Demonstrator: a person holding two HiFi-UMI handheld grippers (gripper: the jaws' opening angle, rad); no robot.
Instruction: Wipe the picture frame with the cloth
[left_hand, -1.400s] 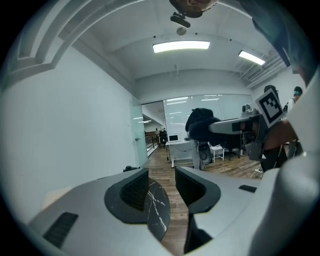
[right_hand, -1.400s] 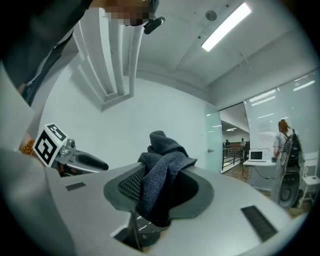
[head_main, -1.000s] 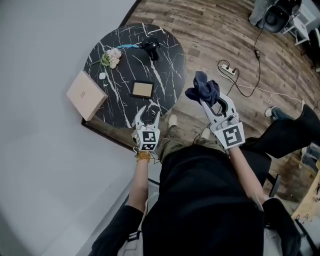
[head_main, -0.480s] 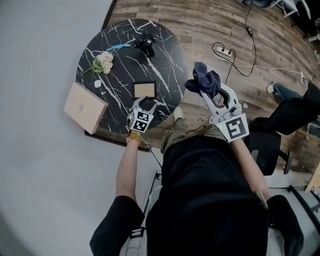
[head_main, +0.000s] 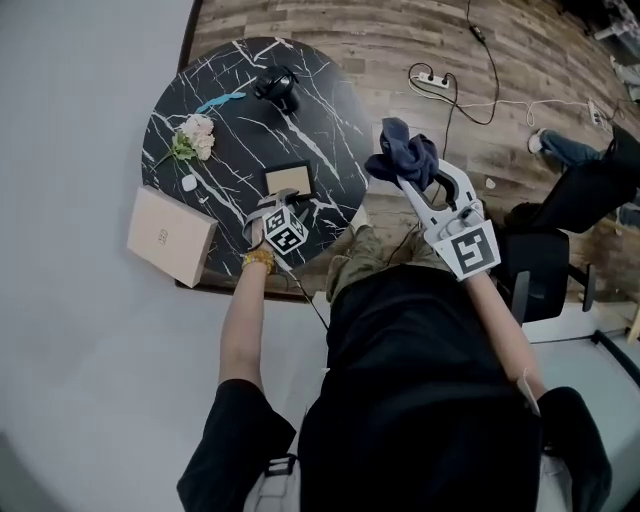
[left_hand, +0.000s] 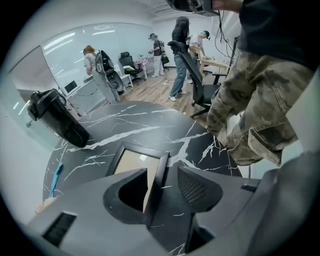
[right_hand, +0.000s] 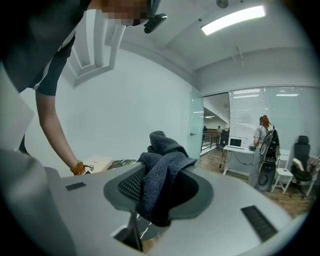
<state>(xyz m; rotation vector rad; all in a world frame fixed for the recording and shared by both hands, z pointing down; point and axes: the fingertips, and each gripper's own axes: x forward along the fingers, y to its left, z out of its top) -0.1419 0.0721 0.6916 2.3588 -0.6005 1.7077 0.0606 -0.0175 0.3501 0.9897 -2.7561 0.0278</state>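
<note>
**A:** Head view: wiping started?

**B:** Not yet. The left gripper (left_hand: 162, 173), jaws part-open and just closing, straddles the black-rimmed picture frame (left_hand: 131, 166) on the round black marble table (head_main: 330, 95). The right gripper (right_hand: 160, 184) pinches the dark blue cloth (right_hand: 162, 156), well apart.

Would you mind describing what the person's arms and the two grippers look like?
The left gripper and right gripper are light grey plastic with dark textured pads and a black-and-white square-marker cube each. Short black sleeves; a beaded bracelet on the left wrist.
</note>
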